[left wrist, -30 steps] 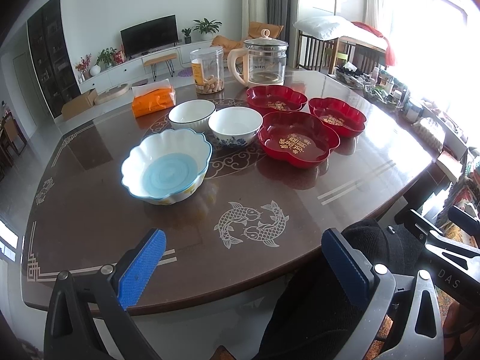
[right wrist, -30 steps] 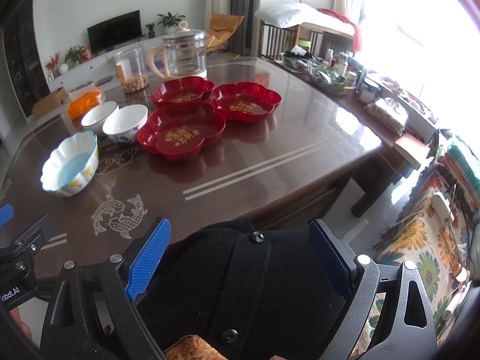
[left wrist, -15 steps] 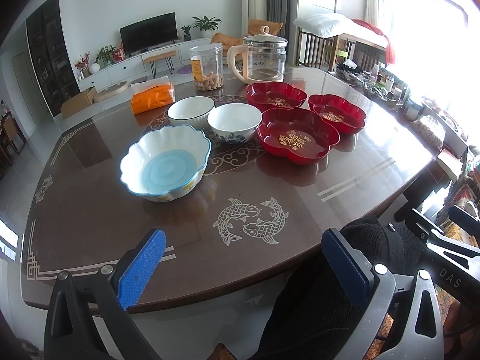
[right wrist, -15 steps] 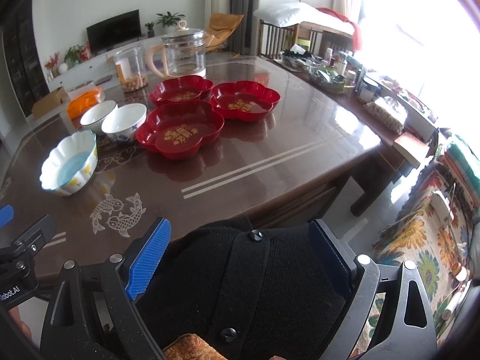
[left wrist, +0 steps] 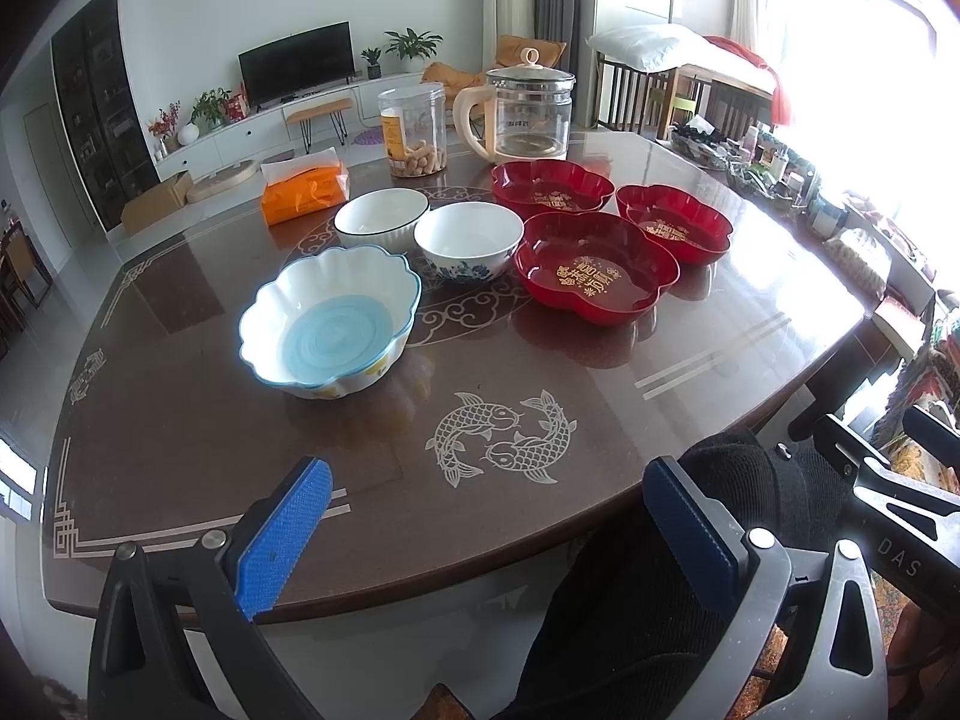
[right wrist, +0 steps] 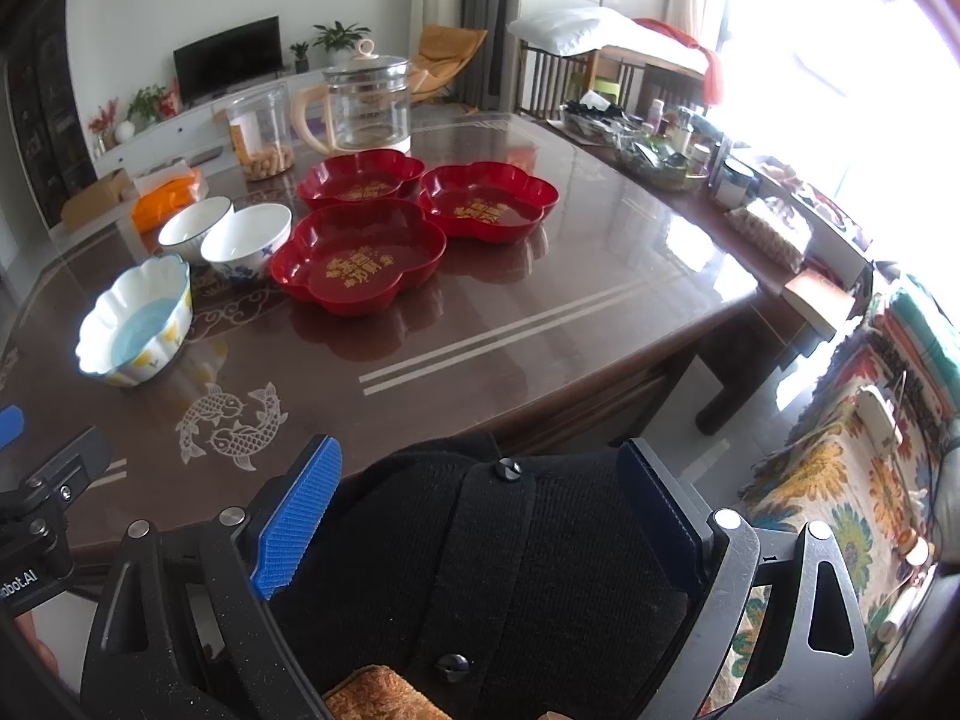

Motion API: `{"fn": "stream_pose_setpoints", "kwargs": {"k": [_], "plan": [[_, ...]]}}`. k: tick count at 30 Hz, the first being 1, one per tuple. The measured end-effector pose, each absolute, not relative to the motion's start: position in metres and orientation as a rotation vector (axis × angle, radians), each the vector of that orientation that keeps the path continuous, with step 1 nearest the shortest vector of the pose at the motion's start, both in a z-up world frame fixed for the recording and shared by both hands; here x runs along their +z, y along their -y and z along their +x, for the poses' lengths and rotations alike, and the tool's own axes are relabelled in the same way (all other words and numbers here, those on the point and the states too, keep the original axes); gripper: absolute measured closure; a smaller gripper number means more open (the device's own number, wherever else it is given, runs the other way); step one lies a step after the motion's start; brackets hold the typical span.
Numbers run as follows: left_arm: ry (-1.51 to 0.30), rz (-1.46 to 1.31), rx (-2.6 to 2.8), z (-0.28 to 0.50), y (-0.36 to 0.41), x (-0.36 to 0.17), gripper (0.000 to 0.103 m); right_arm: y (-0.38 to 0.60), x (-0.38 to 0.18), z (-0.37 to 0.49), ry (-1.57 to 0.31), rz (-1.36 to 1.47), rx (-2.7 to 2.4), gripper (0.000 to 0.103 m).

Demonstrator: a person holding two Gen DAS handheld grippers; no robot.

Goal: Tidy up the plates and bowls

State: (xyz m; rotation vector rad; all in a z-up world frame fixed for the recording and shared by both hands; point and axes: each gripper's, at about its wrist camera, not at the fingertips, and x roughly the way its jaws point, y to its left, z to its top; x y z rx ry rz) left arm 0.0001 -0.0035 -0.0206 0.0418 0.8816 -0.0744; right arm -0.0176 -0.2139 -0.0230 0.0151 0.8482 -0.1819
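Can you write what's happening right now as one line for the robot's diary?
stage: not started | left gripper: open, empty | right gripper: open, empty | three bowls, three red plates: separate on table

Glossy brown table (left wrist: 180, 420), inlaid twin-fish motif (left wrist: 501, 438) near front edge. On it: scalloped blue-centred bowl (left wrist: 330, 324); two white bowls (left wrist: 381, 219) (left wrist: 468, 240) side by side; three red lobed plates (left wrist: 597, 267) (left wrist: 675, 222) (left wrist: 552, 186) clustered; glass kettle (left wrist: 528, 114), clear jar (left wrist: 413, 129), orange tissue pack (left wrist: 305, 192) at far side.

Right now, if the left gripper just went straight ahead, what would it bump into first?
Probably nothing at first. The open left gripper points over the bare table and its fish inlay. Further along, the red flower-shaped plate looks nearest, but depth is unclear.
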Motion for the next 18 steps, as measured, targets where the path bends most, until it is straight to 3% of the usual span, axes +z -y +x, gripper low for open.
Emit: {"fn": "stream_pose_setpoints", "kwargs": {"k": [18], "plan": [[-0.885, 0.047, -0.075, -0.0029, 0.0050, -0.0186, 0.000, 0.2208, -0.0282, -0.0137, -0.919, 0.011, -0.205, 0.008]]}}
